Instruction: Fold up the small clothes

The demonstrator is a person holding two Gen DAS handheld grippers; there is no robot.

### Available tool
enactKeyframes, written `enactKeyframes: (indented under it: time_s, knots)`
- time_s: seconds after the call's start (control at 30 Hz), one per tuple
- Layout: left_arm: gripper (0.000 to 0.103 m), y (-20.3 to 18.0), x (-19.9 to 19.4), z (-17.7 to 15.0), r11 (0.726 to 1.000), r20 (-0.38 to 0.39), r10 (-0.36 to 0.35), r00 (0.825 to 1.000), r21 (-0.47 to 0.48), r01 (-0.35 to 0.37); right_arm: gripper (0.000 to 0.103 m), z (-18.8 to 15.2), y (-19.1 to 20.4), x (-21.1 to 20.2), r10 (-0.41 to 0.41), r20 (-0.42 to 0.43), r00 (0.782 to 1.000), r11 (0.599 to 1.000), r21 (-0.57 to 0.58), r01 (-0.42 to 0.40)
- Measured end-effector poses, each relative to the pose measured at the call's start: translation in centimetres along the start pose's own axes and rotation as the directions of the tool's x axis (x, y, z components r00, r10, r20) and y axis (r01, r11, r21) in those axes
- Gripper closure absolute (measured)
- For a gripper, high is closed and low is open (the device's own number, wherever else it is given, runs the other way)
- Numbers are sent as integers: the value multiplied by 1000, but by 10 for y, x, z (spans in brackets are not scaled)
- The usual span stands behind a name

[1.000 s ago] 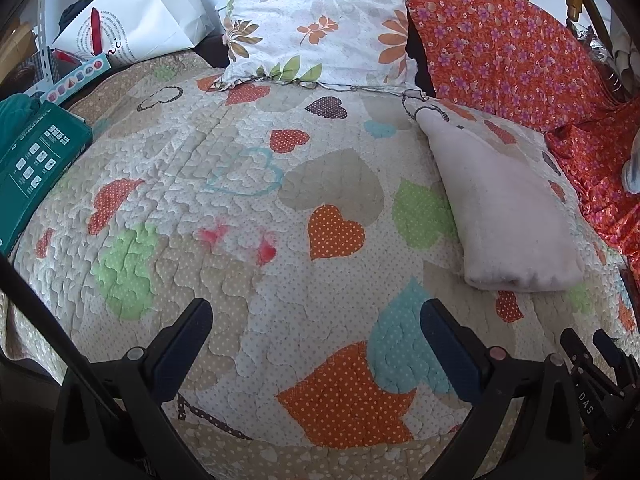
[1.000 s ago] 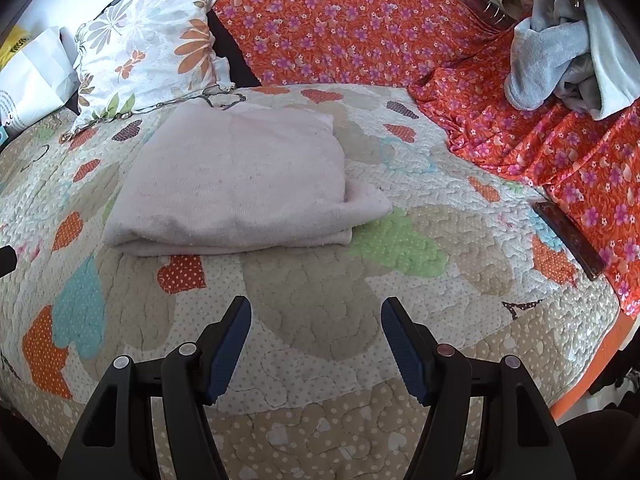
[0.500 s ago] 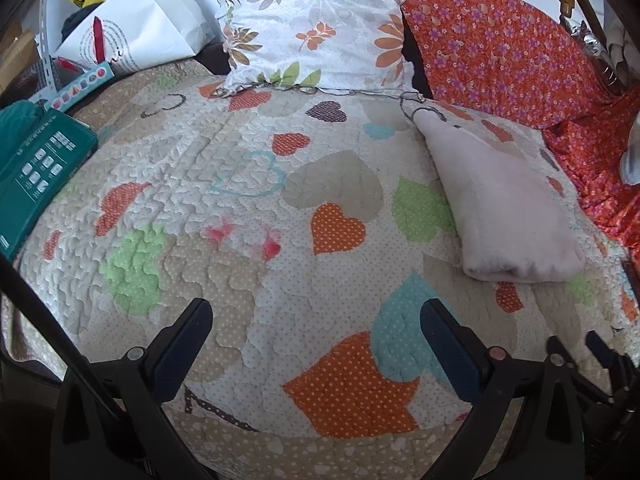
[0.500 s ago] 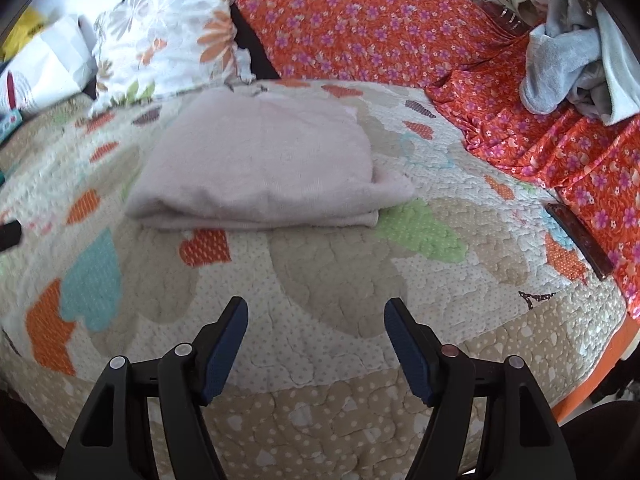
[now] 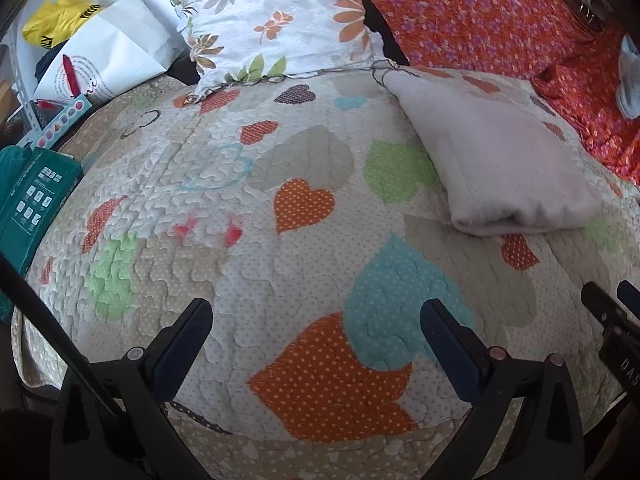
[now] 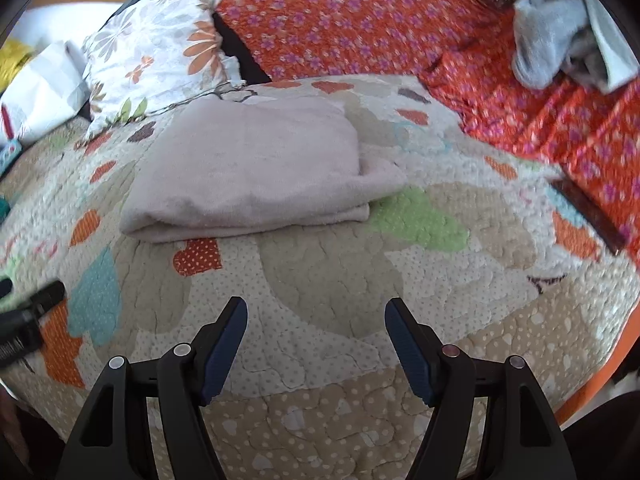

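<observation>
Two hand-held grippers hover over a heart-patterned quilt, each with its blue-padded fingers spread wide and nothing between them. The left gripper points forward over an orange and a teal heart patch, its fingers clear of the fabric. The right gripper hangs low above a beige patch at the quilt's near edge, empty as well, its tips showing at the right border of the left wrist view. Ahead of the right gripper lies the folded pale pink garment, a neat stack resting flat on the quilt (one thicker fold pokes out on its right side). Behind it leans a floral pillow, and an orange flowered cloth covers the far side. A heap of grey and white clothes, blurred and hard to sort apart, sits on that cloth at far right. A teal box rests at the quilt's left edge.
</observation>
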State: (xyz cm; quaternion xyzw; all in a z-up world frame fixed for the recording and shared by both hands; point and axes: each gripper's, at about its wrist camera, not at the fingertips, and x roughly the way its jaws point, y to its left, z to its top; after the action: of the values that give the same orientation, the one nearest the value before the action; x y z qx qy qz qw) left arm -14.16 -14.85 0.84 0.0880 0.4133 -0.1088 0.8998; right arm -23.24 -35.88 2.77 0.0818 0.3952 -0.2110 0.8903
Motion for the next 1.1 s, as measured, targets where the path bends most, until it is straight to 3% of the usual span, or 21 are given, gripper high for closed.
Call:
enactKeyframes:
  time_s: [0.23, 0.43, 0.6, 0.93, 1.1]
  knots:
    - [0, 9, 2, 2, 999, -9, -18, 1000, -35, 17, 27, -1, -2, 8, -12, -22, 1000, 1000, 29, 13]
    - [0, 17, 5, 1, 998, -38, 40, 998, -55, -42, 27, -5, 17, 2, -21, 11, 1000, 998, -56, 22]
    - [0, 22, 5, 0, 997, -46, 15, 999, -74, -18, 27, -6, 30, -2, -36, 45, 998, 992, -117, 41]
    - [0, 23, 11, -1, 995, -77, -29, 997, -98, 22, 27, -7, 33, -2, -21, 37, 999, 991, -131, 25]
    - [0, 29, 7, 1, 991, -61, -43, 997, -126, 35, 26, 27, 39, -3, 22, 12, 1000, 988, -154, -20]
